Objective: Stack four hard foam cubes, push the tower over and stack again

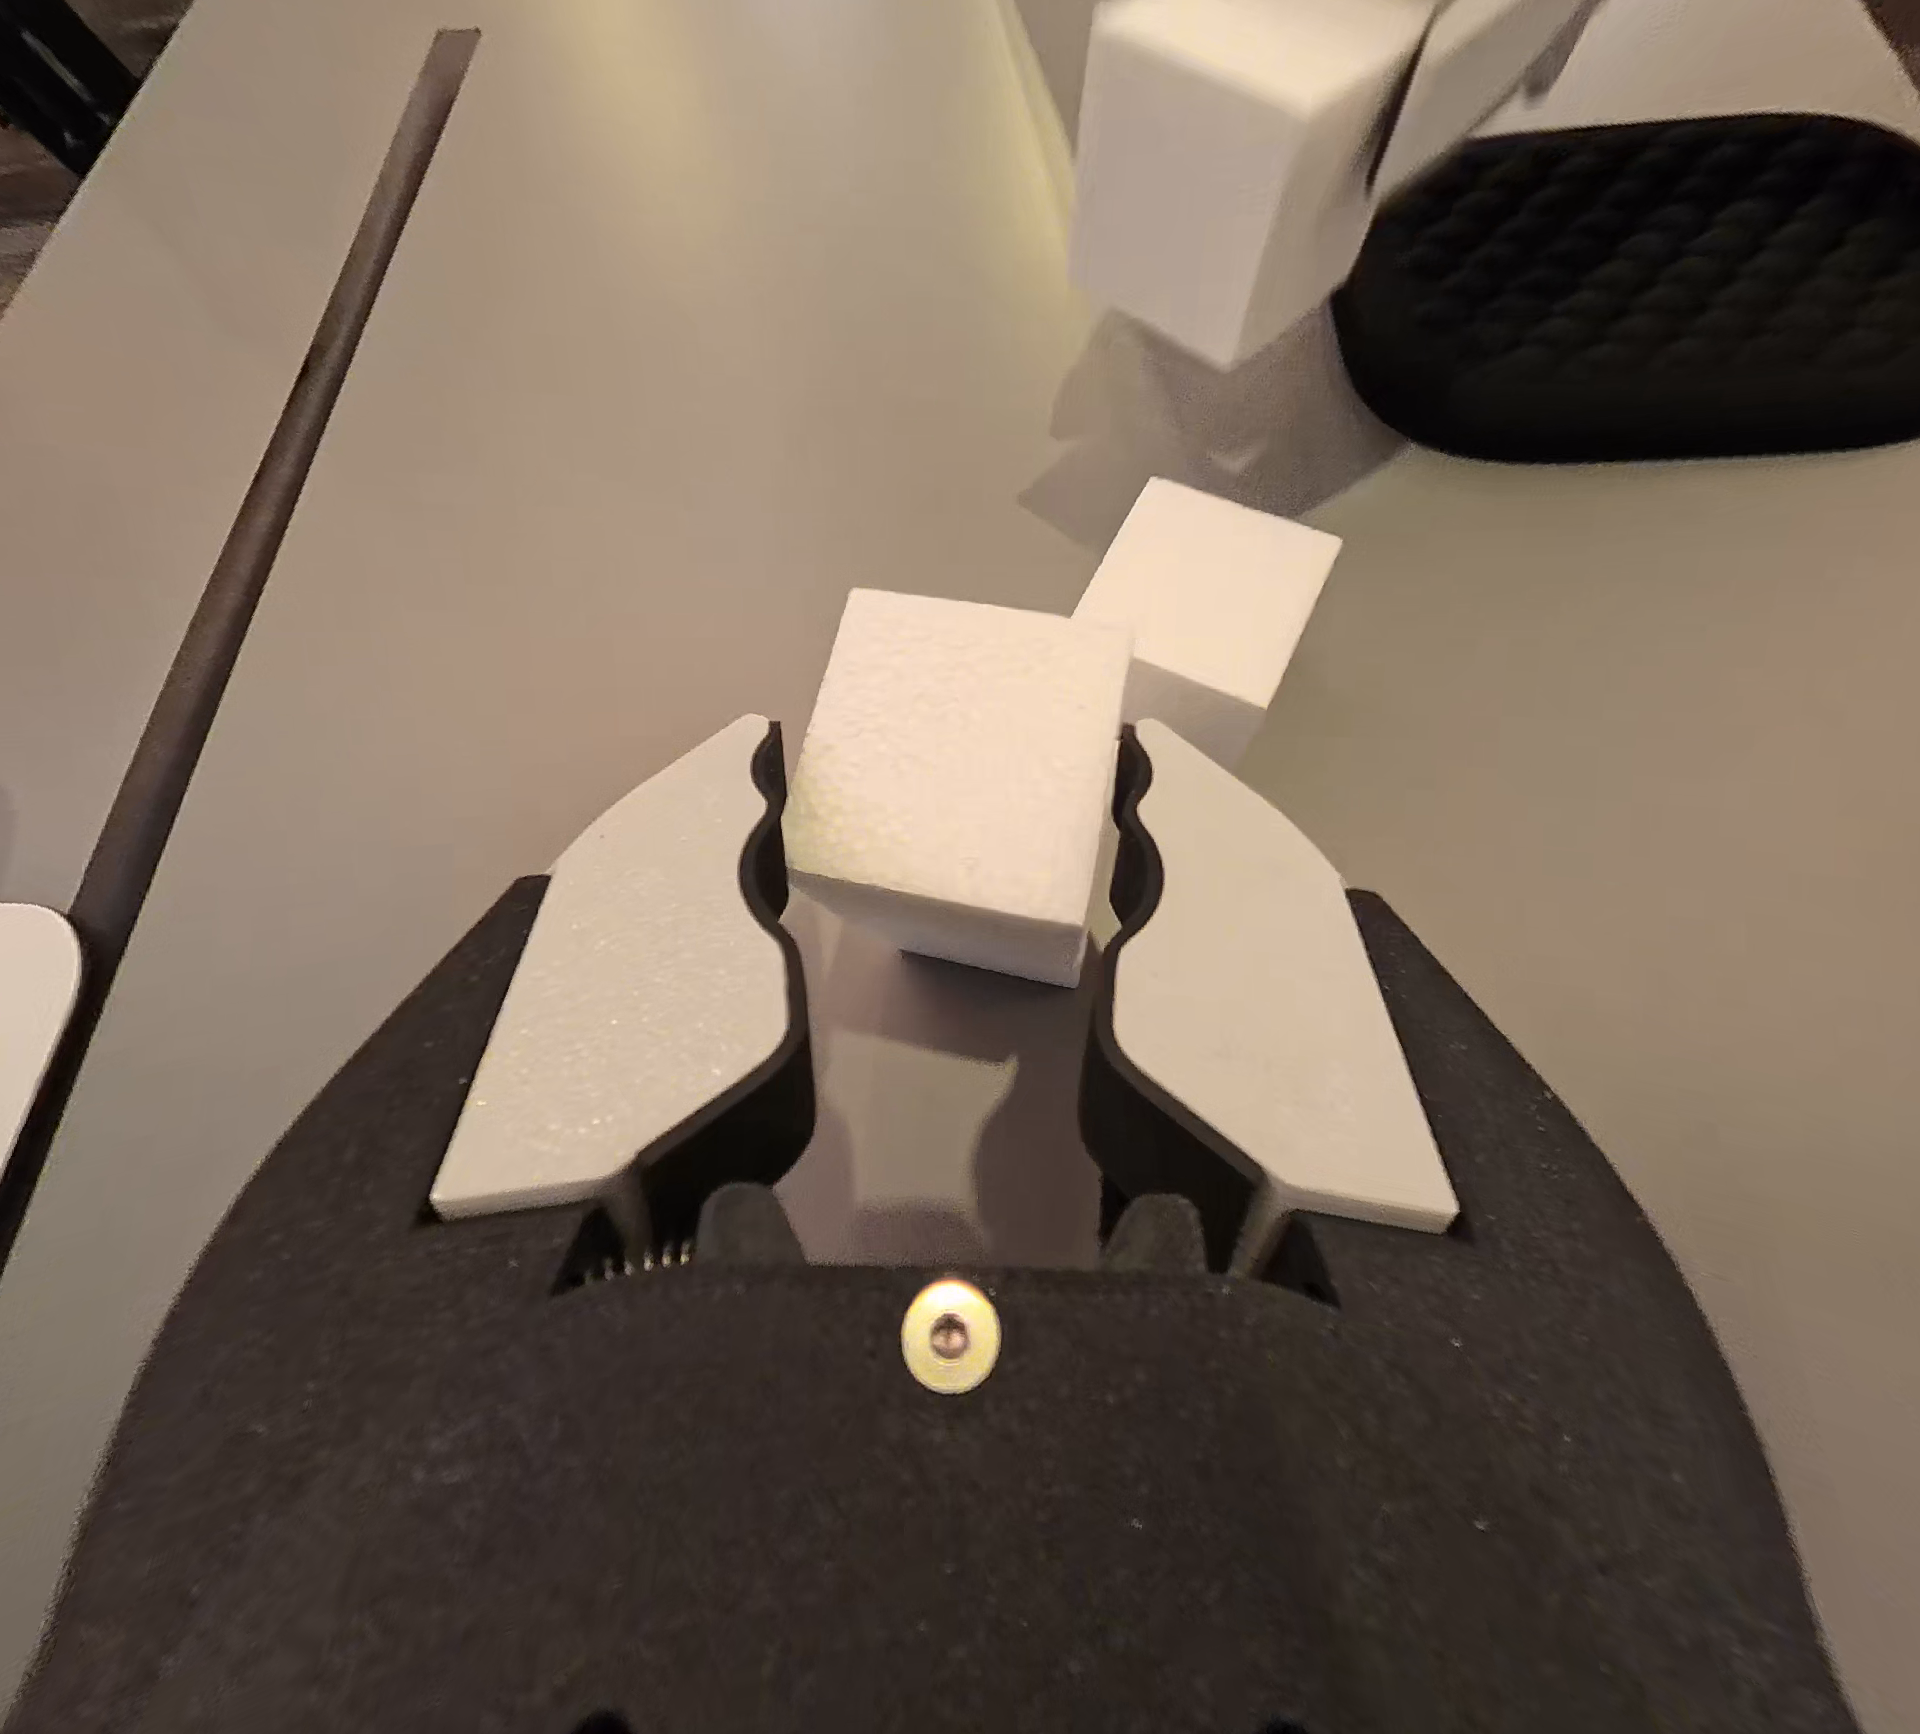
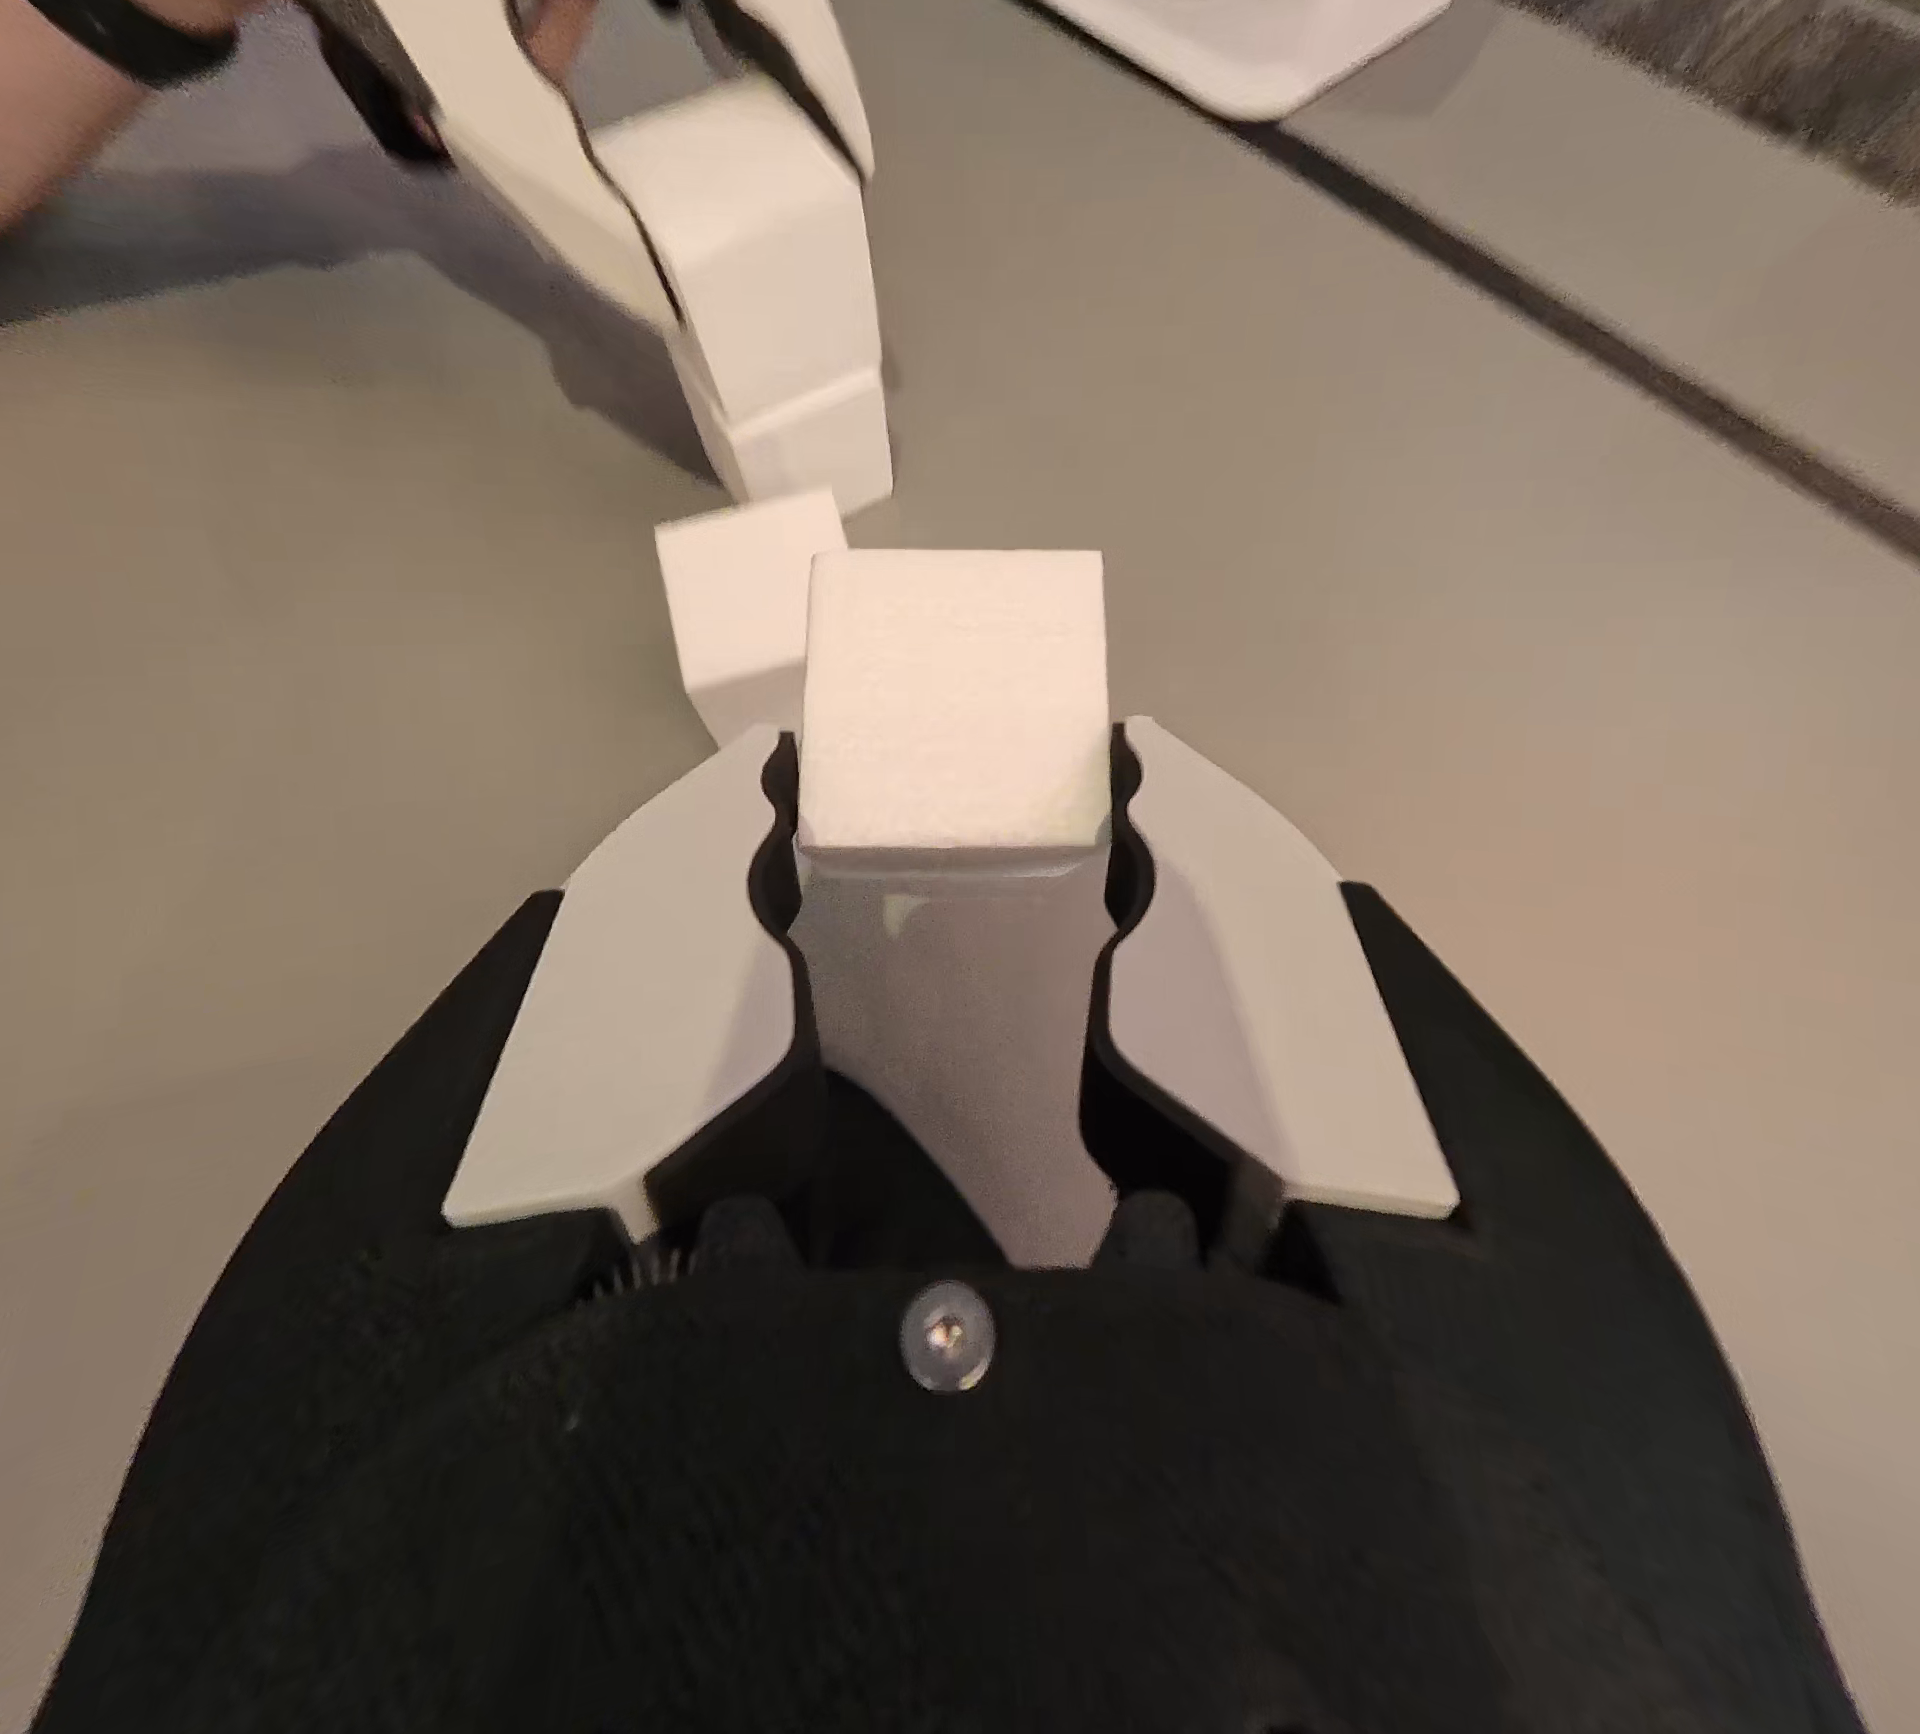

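A grey tabletop [image 1: 623, 437] holds a black quilted oval pad [image 1: 1642, 292]. Beside the pad, the right gripper [image 1: 1382, 74], clamped on a white hard foam cube [image 1: 1226, 74], seems to set it on another cube [image 1: 1195, 271]. Nearer, a loose white cube [image 1: 1205, 614] rests just behind the left gripper [image 1: 951, 801], clamped on a fourth cube [image 1: 951, 780]. Judged: stacking is midway; next, squarely align and release.

The right hand-held gripper [image 2: 954, 770] clamps a white foam cube [image 2: 951, 697] between its fingertips above the grey tabletop [image 2: 1351, 541]. Just behind it sits a second cube [image 2: 738, 604]. Farther off, the left hand-held gripper [image 2: 758, 219], blurred, grips the upper cube [image 2: 748, 230] of a two-cube stack, above the lower cube [image 2: 816, 437].
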A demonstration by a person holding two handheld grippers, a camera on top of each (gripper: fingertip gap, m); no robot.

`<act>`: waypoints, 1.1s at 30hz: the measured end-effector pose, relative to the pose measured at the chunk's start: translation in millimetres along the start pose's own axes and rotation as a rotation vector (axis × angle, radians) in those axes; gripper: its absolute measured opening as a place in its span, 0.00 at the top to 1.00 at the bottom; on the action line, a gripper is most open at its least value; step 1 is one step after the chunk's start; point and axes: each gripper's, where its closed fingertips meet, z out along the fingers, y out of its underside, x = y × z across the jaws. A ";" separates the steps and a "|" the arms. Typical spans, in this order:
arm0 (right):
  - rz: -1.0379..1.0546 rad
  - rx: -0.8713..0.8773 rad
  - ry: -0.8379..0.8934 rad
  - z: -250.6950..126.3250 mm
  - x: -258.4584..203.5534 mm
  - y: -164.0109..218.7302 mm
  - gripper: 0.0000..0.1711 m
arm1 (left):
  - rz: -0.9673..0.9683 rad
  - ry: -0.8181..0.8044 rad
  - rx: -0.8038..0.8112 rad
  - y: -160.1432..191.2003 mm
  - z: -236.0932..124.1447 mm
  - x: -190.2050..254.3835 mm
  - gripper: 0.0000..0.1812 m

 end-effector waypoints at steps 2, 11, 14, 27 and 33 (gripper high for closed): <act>-0.035 0.048 -0.010 -6.1 -3.2 -30.7 0.66 | -0.001 -0.018 -0.019 3.1 2.1 -1.4 0.58; -0.241 0.085 -0.295 42.7 -54.2 -123.7 0.66 | 0.017 -0.003 0.037 -8.8 -57.6 0.0 0.42; -0.251 0.032 -0.346 65.7 -58.4 -123.4 0.66 | -0.017 -0.035 0.053 -2.9 -90.4 -9.8 0.44; -0.252 -0.080 -0.325 91.2 -53.0 -104.1 0.57 | -0.044 -0.043 0.086 -1.2 -108.1 -14.4 0.45; -0.150 0.032 -0.255 64.6 -45.3 -67.8 0.51 | -0.048 -0.055 0.095 -2.9 -111.8 -17.8 0.45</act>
